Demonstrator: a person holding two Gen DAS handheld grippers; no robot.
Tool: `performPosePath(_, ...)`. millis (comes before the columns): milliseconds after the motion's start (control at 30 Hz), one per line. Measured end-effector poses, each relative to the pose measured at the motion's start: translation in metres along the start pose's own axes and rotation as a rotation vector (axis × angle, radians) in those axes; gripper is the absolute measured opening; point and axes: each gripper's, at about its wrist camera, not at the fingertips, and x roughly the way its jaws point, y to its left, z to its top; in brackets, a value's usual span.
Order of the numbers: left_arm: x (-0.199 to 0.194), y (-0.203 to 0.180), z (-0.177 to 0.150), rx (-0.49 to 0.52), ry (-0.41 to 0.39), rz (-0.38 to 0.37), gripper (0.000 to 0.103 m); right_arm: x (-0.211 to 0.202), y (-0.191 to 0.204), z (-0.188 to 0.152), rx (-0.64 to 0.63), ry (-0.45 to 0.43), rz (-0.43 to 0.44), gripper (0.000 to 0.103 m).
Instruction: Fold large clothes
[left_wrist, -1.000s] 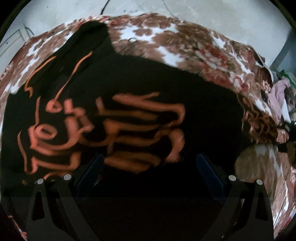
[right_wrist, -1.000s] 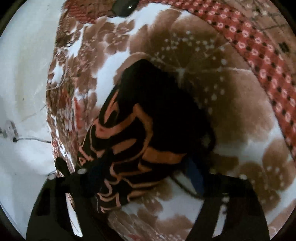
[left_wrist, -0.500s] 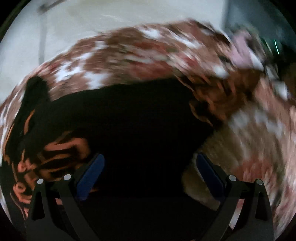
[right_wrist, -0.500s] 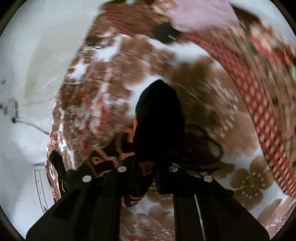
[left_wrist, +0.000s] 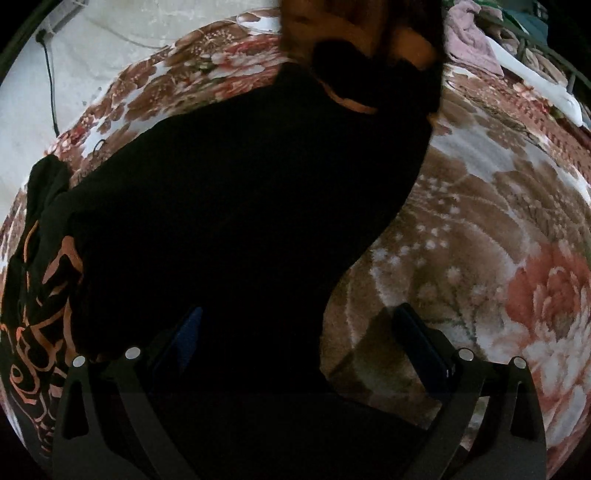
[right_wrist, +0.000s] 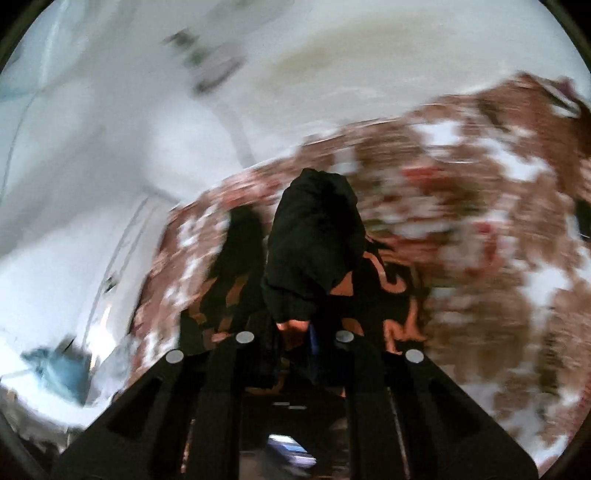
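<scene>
Right wrist, blurred: right gripper (right_wrist: 295, 332) seemingly clamps black garment (right_wrist: 314, 236).

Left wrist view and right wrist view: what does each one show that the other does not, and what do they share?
Only the left wrist view shows the open left gripper over plain black cloth, a pink cloth heap at the far bed edge, and a black wall cable.

Only the right wrist view, which is blurred, shows the right gripper shut on a bunched fold, and a blue object beside the bed.

Both show the black garment with orange print on the brown floral blanket.
</scene>
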Motion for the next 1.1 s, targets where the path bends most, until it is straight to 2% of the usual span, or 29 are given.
performPosePath(33, -0.001, -0.001, 0.0, 0.002, -0.002, 0.004, 0.099, 0.018, 0.026, -0.001, -0.026, 0.016, 0.032, 0.012)
performPosePath(133, -0.003, -0.003, -0.002, 0.003, -0.015, 0.011, 0.099, 0.072, 0.086, -0.008, -0.084, 0.068, 0.056, 0.012)
performPosePath(267, -0.006, -0.012, -0.003, 0.031, -0.017, 0.047, 0.099, 0.172, 0.148, -0.039, -0.03, 0.189, 0.136, 0.012)
performPosePath(367, -0.006, -0.016, -0.002, 0.038, -0.016, 0.066, 0.099, 0.245, 0.183, -0.078, -0.074, 0.281, 0.074, 0.012)
performPosePath(433, -0.004, -0.013, -0.001, 0.031, -0.014, 0.053, 0.099, 0.287, 0.195, -0.107, -0.081, 0.351, 0.035, 0.012)
performPosePath(533, -0.004, -0.007, -0.001, 0.008, -0.011, 0.014, 0.098, 0.339, 0.216, -0.15, -0.145, 0.426, -0.036, 0.012)
performPosePath(667, -0.006, -0.006, 0.0, -0.003, 0.004, -0.006, 0.098, 0.388, 0.23, -0.194, -0.276, 0.52, -0.157, 0.012)
performPosePath(733, -0.012, -0.005, -0.002, -0.022, 0.029, -0.006, 0.098, 0.402, 0.233, -0.209, -0.329, 0.547, -0.195, 0.022)
performPosePath(767, -0.016, -0.007, -0.003, -0.026, 0.039, -0.002, 0.098, 0.409, 0.234, -0.216, -0.345, 0.567, -0.206, 0.036)
performPosePath(800, -0.021, -0.008, -0.005, -0.029, 0.042, -0.003, 0.098, 0.413, 0.234, -0.219, -0.35, 0.591, -0.206, 0.055)
performPosePath(833, -0.03, -0.011, -0.009, -0.037, 0.037, -0.021, 0.098, 0.418, 0.236, -0.223, -0.35, 0.629, -0.194, 0.061)
performPosePath(933, -0.06, -0.019, -0.028, -0.037, 0.02, -0.074, 0.098, 0.413, 0.243, -0.222, -0.35, 0.656, -0.177, 0.071)
performPosePath(1000, -0.082, -0.022, -0.047, -0.026, 0.016, -0.101, 0.098, 0.396, 0.25, -0.212, -0.295, 0.665, -0.108, 0.073)
performPosePath(1033, -0.091, -0.02, -0.055, -0.022, 0.017, -0.108, 0.098, 0.383, 0.254, -0.201, -0.254, 0.666, -0.053, 0.075)
performPosePath(1100, -0.111, -0.007, -0.076, -0.027, 0.021, -0.101, 0.098, 0.352, 0.257, -0.167, -0.237, 0.615, -0.017, 0.087)
